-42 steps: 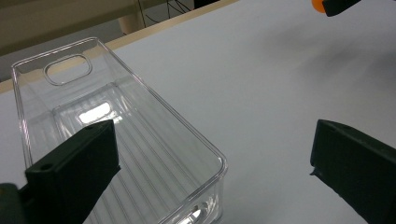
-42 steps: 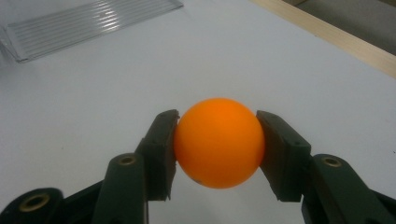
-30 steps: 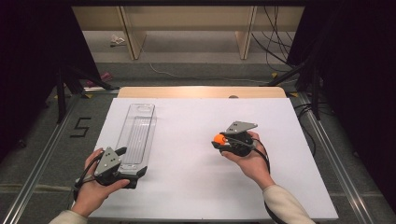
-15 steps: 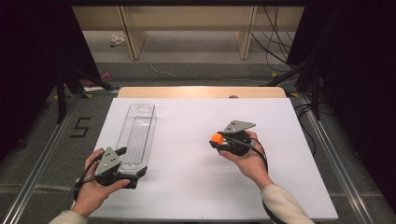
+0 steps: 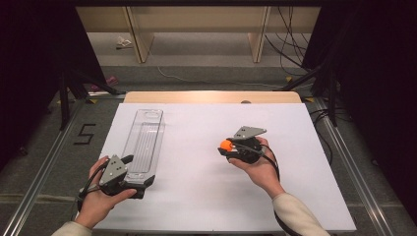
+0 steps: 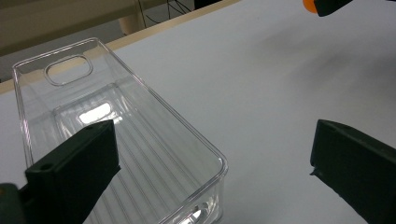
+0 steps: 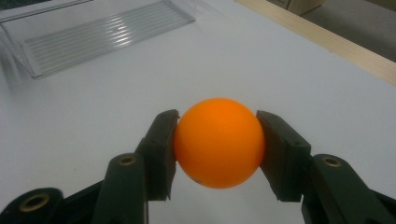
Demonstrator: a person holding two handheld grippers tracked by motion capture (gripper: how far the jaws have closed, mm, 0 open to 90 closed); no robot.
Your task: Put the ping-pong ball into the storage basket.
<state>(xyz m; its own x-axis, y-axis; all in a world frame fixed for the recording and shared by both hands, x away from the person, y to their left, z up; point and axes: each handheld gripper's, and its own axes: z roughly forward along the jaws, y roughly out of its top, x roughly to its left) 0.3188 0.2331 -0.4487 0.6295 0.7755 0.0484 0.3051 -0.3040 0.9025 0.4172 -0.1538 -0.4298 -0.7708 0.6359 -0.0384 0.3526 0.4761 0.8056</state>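
Note:
My right gripper [image 7: 218, 117] is shut on an orange ball [image 7: 218, 142], one pad pressing each side, held just above the white table. In the high view this gripper [image 5: 229, 147] with the ball [image 5: 225, 144] sits right of centre, pointing left. A long clear plastic tray [image 5: 145, 139] lies empty at the left. My left gripper [image 5: 138, 172] rests at the tray's near end, open. In the left gripper view its jaws stand wide apart astride the tray's near corner [image 6: 205, 154], the left jaw over the inside, the right one over bare table. The ball [image 6: 308, 4] peeks in at the top.
A white sheet [image 5: 196, 196] covers the table, with a wooden strip [image 5: 211, 97] along its far edge. Beyond stand wooden shelf legs [image 5: 139, 44] and floor cables [image 5: 290, 44]. Dark stand legs [image 5: 64, 93] flank both sides. A "5" [image 5: 84, 134] marks the floor at left.

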